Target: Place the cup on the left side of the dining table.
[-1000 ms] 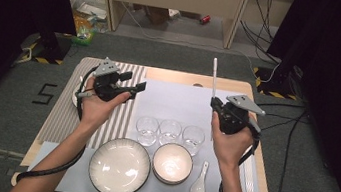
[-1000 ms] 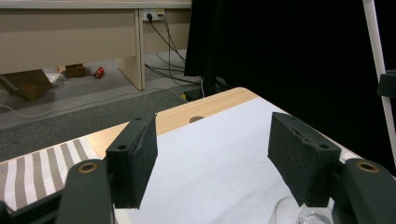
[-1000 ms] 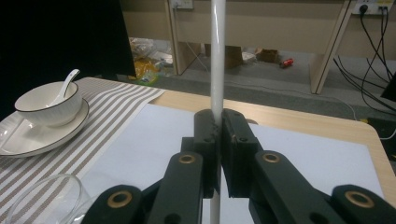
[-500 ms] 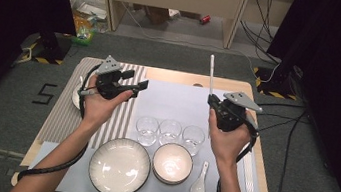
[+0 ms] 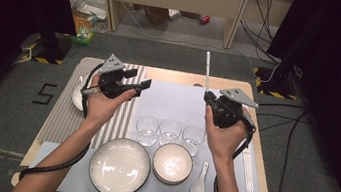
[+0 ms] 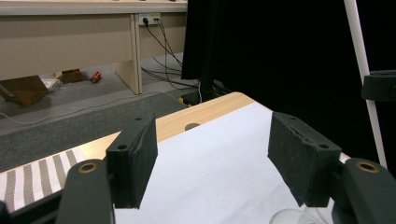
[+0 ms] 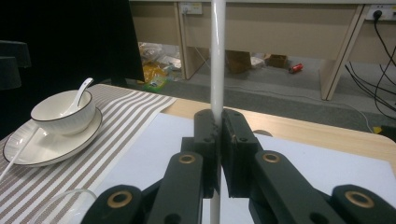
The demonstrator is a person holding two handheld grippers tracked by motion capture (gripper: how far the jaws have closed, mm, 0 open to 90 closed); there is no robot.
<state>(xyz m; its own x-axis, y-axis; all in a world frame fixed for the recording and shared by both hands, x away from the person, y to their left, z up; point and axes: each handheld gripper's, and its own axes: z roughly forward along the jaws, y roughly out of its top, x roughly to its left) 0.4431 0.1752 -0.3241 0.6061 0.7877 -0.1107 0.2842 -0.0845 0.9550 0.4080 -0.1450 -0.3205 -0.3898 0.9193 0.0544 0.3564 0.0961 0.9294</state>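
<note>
From the high view, a white chopstick (image 5: 207, 71) is seen clamped upright in the right gripper (image 5: 211, 102), rising above the far part of the white mat (image 5: 172, 101). The left gripper (image 5: 142, 84) is held over the striped mat (image 5: 62, 116), its jaws spread with nothing between them. Three glasses (image 5: 170, 131) stand in a row between the two hands; nearer the table's front edge lie a large plate (image 5: 119, 166), a bowl (image 5: 171, 163) and a ceramic spoon (image 5: 199, 181). A dish (image 5: 77, 97) by the left hand is mostly hidden behind that hand — its contents cannot be made out here.

In the left gripper view, the two black pads (image 6: 133, 161) are seen wide apart over bare white mat. The chopstick (image 6: 364, 70) is seen at the right edge, its top cut off by the frame, and a glass rim (image 6: 292, 217) is cut off at the bottom.

In the right gripper view, the jaws are pressed shut on the chopstick (image 7: 217, 56), whose top leaves the frame. To the left a small bowl (image 7: 63, 112) with a spoon in it sits on a saucer (image 7: 32, 149) on the striped mat — a thin white stick (image 7: 16, 151) rests on the saucer's edge.
</note>
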